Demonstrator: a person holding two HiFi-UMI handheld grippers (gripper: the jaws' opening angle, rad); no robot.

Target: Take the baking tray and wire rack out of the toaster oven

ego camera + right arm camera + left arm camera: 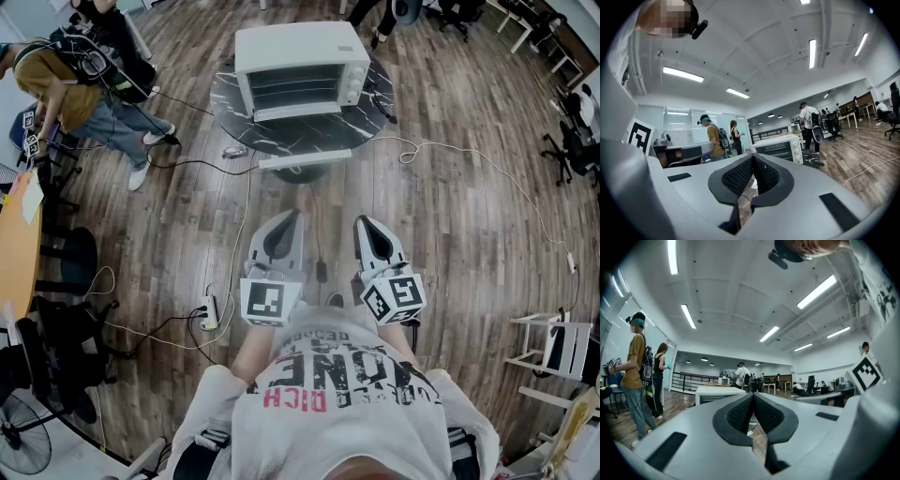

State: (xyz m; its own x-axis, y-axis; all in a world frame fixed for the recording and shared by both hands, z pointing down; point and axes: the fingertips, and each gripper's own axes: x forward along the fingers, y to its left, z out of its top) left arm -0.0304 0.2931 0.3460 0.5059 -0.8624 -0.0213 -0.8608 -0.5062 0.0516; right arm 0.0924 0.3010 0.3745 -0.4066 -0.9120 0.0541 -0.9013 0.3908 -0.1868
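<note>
A white toaster oven (300, 67) stands on a round dark marble table (375, 117) at the top middle of the head view. Through its front, horizontal bars of a rack (295, 91) show faintly; I cannot make out the baking tray. My left gripper (292, 216) and right gripper (362, 221) are held side by side low in front of my body, well short of the table, both shut and empty. In the left gripper view the shut gripper (753, 397) has the toaster oven (717, 393) behind it. From the right gripper (753, 157), the toaster oven (780, 146) lies ahead to the right.
A long white bar (305, 159) lies at the table's near edge. Cables and a power strip (208, 312) run over the wooden floor between me and the table. Two people (89, 89) stand at far left by chairs. A wooden desk (19, 239) is left, a white rack (555, 345) right.
</note>
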